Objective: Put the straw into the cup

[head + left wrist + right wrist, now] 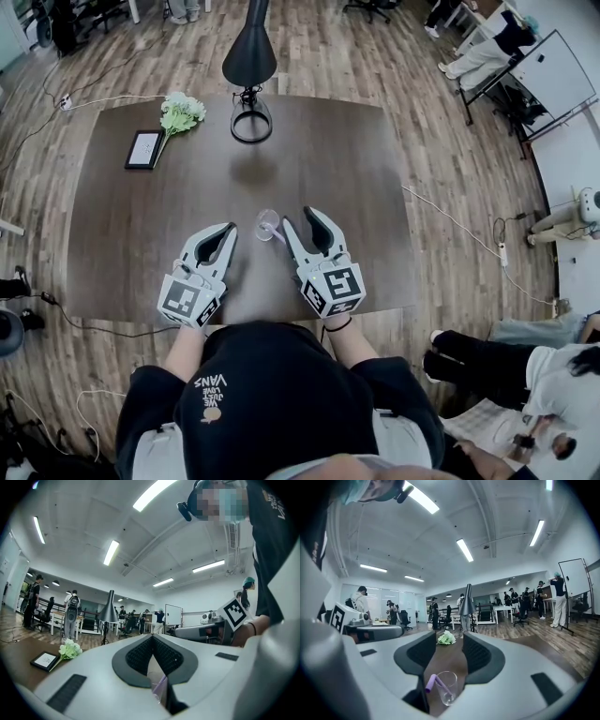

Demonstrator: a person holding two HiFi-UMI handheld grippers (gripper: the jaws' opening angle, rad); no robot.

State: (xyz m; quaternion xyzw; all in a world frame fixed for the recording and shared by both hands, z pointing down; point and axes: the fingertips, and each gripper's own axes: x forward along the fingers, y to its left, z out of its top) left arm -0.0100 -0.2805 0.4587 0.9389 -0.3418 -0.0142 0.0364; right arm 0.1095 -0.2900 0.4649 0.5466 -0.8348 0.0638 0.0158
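the clear cup [267, 222] stands upright on the dark brown table [122, 225], near its front edge and about midway across. the purple straw [433, 682] already sits inside it, leaning, with its top end sticking out over the rim. the right gripper [300, 217] rests just to the cup's right with its jaws spread wide. in the right gripper view the cup shows low in the gap between them, closer to the left jaw, and neither pad is touching it. the left gripper [228, 231] lies on the cup's other side, a little apart from it, angled in toward the cup. its jaws are pressed together at the tips and grasp nothing; only a sliver of the cup and straw shows through the gap beneath the tips. farther back, at the table's far edge, stands a black lamp [249, 56] with a ring-shaped base. left of it lies a bunch of white flowers [182, 111], and beside them a small black-framed card [144, 149] lies flat.
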